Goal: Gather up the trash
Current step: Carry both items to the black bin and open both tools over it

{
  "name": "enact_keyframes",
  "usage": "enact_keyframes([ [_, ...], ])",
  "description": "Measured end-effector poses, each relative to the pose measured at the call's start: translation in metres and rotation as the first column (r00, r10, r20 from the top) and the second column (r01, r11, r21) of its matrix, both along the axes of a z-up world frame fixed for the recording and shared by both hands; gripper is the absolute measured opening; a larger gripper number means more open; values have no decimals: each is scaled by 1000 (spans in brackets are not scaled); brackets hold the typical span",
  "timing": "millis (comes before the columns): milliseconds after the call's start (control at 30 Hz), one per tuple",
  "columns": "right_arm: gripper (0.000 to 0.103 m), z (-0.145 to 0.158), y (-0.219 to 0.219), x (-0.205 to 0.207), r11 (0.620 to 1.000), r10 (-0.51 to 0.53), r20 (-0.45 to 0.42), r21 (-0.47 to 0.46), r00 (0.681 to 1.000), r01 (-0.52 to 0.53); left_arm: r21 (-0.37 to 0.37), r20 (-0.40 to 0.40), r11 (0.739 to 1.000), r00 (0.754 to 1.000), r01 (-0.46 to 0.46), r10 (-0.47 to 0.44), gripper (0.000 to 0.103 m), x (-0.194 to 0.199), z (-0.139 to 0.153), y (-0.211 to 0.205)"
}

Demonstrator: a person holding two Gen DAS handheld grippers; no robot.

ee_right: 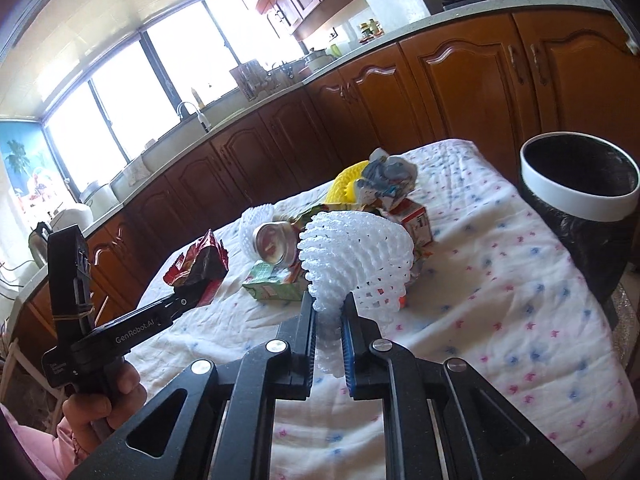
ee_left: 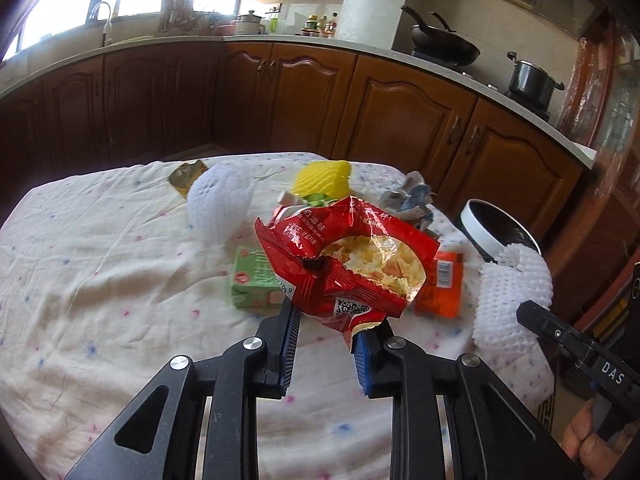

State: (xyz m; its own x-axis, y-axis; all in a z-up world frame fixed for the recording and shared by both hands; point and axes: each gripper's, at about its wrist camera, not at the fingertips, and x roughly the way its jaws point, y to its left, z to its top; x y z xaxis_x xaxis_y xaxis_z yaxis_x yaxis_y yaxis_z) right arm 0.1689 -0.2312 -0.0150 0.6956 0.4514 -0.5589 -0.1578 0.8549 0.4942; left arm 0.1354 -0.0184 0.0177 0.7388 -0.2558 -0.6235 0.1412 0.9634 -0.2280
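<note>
Left tongs (ee_left: pixel 332 320): angled down over the tabletop (ee_left: pixel 100 280), jaws nearly closed and pinching the lower corner of the red snack bag (ee_left: pixel 344 264) — the bag hangs clear of the cloth, torn mouth facing the camera.
Left hand (ee_right: pixel 100 404): wrapped round the handle at the lower left of the right wrist view.
Right tongs (ee_right: pixel 329 320): angled down, blue pads (ee_right: pixel 347 344) squeezed close on a stretched tail of the white foam net (ee_right: pixel 356 256), which is lifted off the cloth.
Right hand (ee_left: pixel 592 436): fingers on the handle, at the lower right edge of the left wrist view.
Remaining trash: a second white foam sleeve (ee_left: pixel 220 208), green carton (ee_left: pixel 256 280), yellow foam net (ee_left: pixel 324 178), tipped can (ee_right: pixel 276 242), crumpled wrapper (ee_left: pixel 412 196) and orange pack (ee_left: pixel 440 288) — clustered mid-tabletop, touching or overlapping.
Bin (ee_right: pixel 580 200): black-lined, white-rimmed, beside the right edge of the tabletop, mouth open.
Open room: bare cloth to the left of the pile, and between the pile and the bin.
Edges: wooden cabinets (ee_left: pixel 320 92) run behind the far edge of the tabletop.
</note>
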Motion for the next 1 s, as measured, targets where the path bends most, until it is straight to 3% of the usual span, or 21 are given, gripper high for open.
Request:
enact_keyframes([
  [400,11,3,-82,5,984,-178,-20,-15,984,178,24,-6,982,982,190,-190,23,38,8,-72],
  [1000,12,4,-199,61,937,-347,-52,-60,936,344,130,-75,920,929,370,-362,24,159,9,-200],
])
